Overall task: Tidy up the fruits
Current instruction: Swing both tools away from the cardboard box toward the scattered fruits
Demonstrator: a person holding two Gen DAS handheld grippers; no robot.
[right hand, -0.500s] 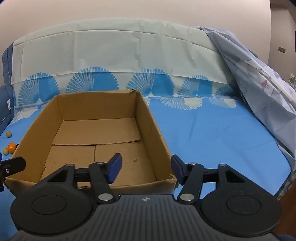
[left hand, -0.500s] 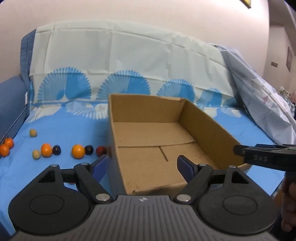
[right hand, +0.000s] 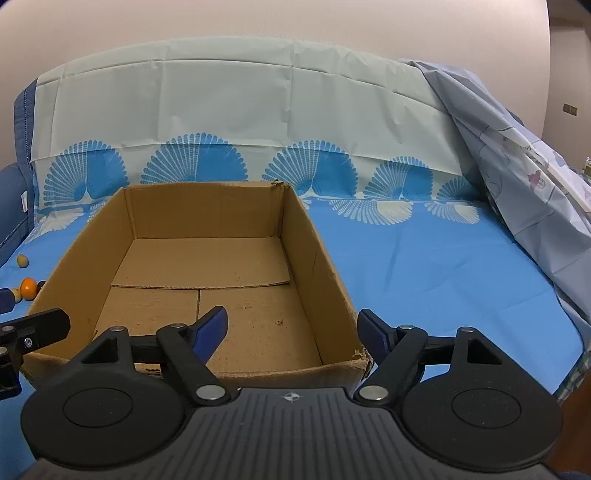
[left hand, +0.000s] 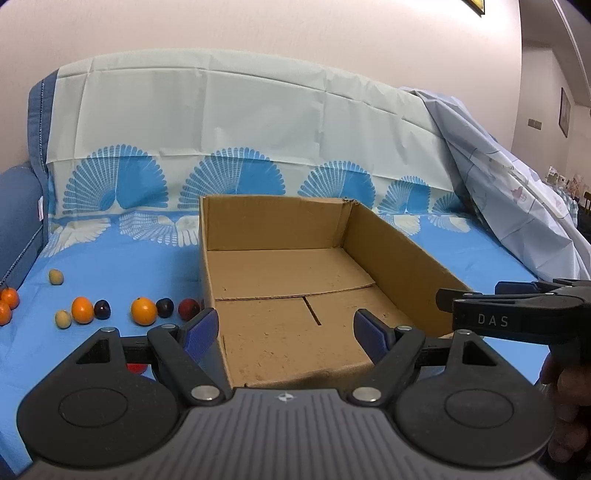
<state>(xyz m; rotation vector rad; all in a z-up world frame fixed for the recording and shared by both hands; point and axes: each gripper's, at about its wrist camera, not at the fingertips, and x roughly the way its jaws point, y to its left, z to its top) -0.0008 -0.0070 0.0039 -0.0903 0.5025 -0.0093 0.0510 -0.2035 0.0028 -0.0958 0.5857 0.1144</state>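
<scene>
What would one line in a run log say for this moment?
stage: before first pick | left tongs: open, empty | right tongs: open, empty | cardboard box: no fruit inside | fruits: on blue sheet, left of box

Both wrist cameras sit low at the near end of the open brown cardboard box (left hand: 280,280), facing the draped backrest. The left view stands over its left corner; the right view (right hand: 207,266) its right corner. Both share the box interior.

blue sheet (right hand: 443,273) spread flat | fan-print cover (left hand: 229,122) draped behind | pale cloth (right hand: 517,166) heaped right | beige wall (left hand: 258,26)
</scene>
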